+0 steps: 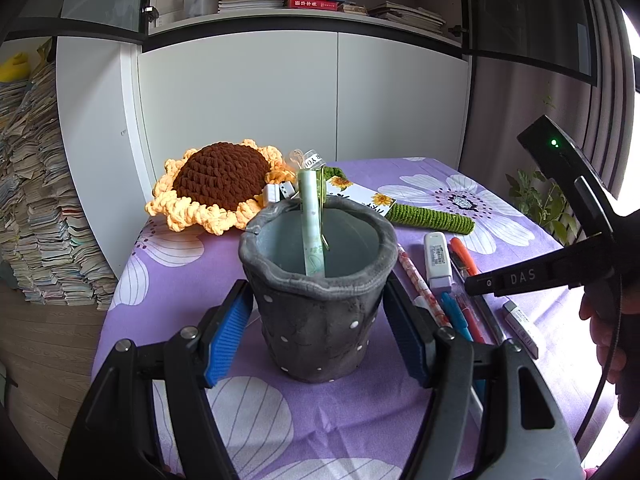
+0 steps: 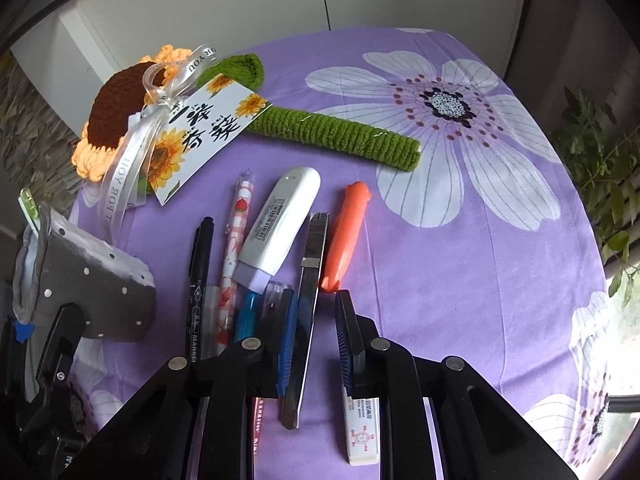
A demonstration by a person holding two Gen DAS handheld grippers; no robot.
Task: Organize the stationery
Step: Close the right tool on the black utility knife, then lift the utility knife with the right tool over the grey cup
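Left gripper (image 1: 318, 312) I see clamped on the dark grey dotted fabric pen cup (image 1: 316, 292), upright on the purple floral tablecloth (image 1: 168, 280). Right gripper (image 2: 316, 320), jaws narrowly apart, straddles the black-and-silver utility knife (image 2: 308, 300); its long axis runs away from me, no pad contact visible.

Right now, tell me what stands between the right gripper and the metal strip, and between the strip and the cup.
Nothing blocks the right gripper: the strip lies between its open jaws. Toward the cup lie pens, a marker and a white stick. A green roll stands in the cup, room beside it.
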